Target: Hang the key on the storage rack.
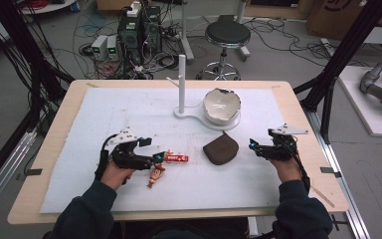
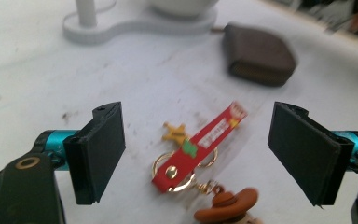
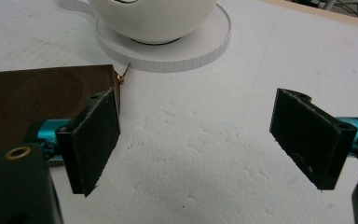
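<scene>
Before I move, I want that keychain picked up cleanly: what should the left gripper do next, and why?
Probably ease the left gripper forward and down a little, then close. Its jaws stand open with the keychain's red strap lying between them on the table, untouched, while the cowboy figure sits nearest the camera. That would likely bring the pads level with the strap.

The figure [image 2: 228, 207] on the keychain is cut off by the left gripper view's near edge. The bowl [image 3: 151, 18] loses its top in the right gripper view. Lettering on the red strap [image 2: 200, 144] is blurred.
</scene>
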Available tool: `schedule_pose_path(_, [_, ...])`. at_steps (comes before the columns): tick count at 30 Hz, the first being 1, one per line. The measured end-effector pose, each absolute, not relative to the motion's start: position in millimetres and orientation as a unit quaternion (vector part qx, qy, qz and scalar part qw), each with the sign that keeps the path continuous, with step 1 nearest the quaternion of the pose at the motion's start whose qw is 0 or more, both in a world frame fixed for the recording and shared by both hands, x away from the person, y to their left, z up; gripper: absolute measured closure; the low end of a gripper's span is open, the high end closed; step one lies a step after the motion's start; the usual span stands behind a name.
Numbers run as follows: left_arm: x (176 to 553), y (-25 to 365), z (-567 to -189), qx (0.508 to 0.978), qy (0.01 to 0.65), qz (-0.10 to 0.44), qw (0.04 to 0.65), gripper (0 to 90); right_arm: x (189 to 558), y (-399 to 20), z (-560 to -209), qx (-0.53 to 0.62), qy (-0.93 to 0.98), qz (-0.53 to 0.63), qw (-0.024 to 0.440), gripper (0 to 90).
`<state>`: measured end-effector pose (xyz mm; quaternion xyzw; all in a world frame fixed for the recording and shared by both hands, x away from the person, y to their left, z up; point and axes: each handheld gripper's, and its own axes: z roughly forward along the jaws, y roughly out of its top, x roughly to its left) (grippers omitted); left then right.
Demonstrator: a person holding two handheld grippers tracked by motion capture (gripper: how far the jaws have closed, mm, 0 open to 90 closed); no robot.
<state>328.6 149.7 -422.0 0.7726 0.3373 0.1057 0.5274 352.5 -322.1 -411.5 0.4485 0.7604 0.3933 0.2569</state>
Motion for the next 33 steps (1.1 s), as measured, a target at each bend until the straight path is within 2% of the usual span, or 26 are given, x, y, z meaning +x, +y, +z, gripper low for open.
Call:
schedule_pose_path(6, [319, 131, -433, 0.809, 0.379, 0.139, 0.427, 18.7, 352, -322, -411, 0.450, 0.760, 0.394, 0.255, 16.1])
schedule_pose_path(10, [309, 128, -437, 0.802, 0.397, 0.137, 0.425, 18.7, 352, -323, -411, 0.448, 0.761, 0.392, 0.256, 16.1])
schedule_pose_path(13, [301, 122, -434, 0.809, 0.386, 0.157, 0.415, 18.7, 352, -323, -412, 0.449, 0.761, 0.393, 0.254, 16.1])
schedule_pose_path(22, [289, 128, -441, 0.820, 0.409, 0.143, 0.374, 19.0, 351, -324, -412, 0.451, 0.760, 0.394, 0.252, 16.1])
schedule_pose_path(24, [289, 126, -446, 0.830, 0.400, 0.150, 0.358, 23.5, 352, -324, -413, 0.453, 0.759, 0.394, 0.251, 16.1])
schedule_pose_path(26, [289, 124, -444, 0.836, 0.394, 0.156, 0.349, 24.3, 352, -324, -413, 0.450, 0.761, 0.394, 0.252, 16.2])
schedule_pose_path(27, [289, 124, -443, 0.836, 0.391, 0.155, 0.352, 39.9, 352, -323, -413, 0.450, 0.761, 0.394, 0.252, 16.2])
schedule_pose_path(28, [289, 125, -442, 0.838, 0.380, 0.156, 0.359, 48.6, 352, -324, -413, 0.450, 0.761, 0.393, 0.252, 16.2])
schedule_pose_path(33, [297, 129, -436, 0.839, 0.381, 0.144, 0.360, 49.6, 352, -324, -413, 0.451, 0.761, 0.394, 0.250, 16.2])
